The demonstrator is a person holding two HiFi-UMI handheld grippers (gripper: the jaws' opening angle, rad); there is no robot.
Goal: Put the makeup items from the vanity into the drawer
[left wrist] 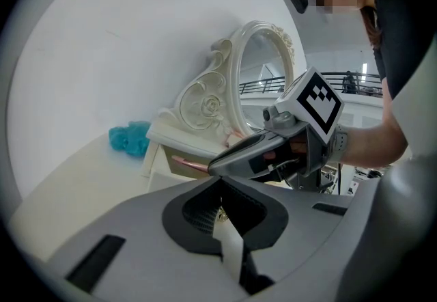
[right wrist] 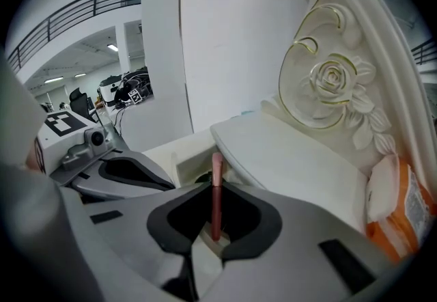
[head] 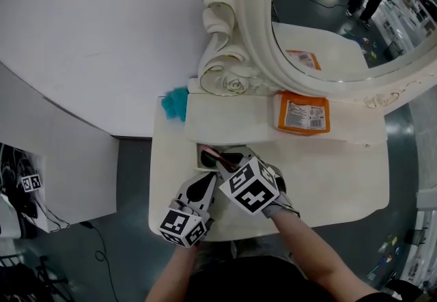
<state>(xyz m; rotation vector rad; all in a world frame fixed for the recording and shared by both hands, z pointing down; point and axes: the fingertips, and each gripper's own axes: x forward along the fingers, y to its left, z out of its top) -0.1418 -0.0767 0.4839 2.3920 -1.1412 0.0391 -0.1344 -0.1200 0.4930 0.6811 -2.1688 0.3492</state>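
We hold the slim pink stick (right wrist: 216,171) clenched by its base in the right gripper (right wrist: 217,188), its tip reaching ahead into the open drawer (head: 205,150); it looks light, stiff and slick, so it is best pinched mid-shaft, while the left gripper (left wrist: 220,183) seems clamped on a gold knob (left wrist: 218,214).

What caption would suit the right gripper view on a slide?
Right gripper clamps a slim pink makeup stick at the open drawer.

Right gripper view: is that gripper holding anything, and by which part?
Yes. The right gripper is shut on a slim pink makeup stick, pinched at its near end. The rest projects forward toward the open drawer.
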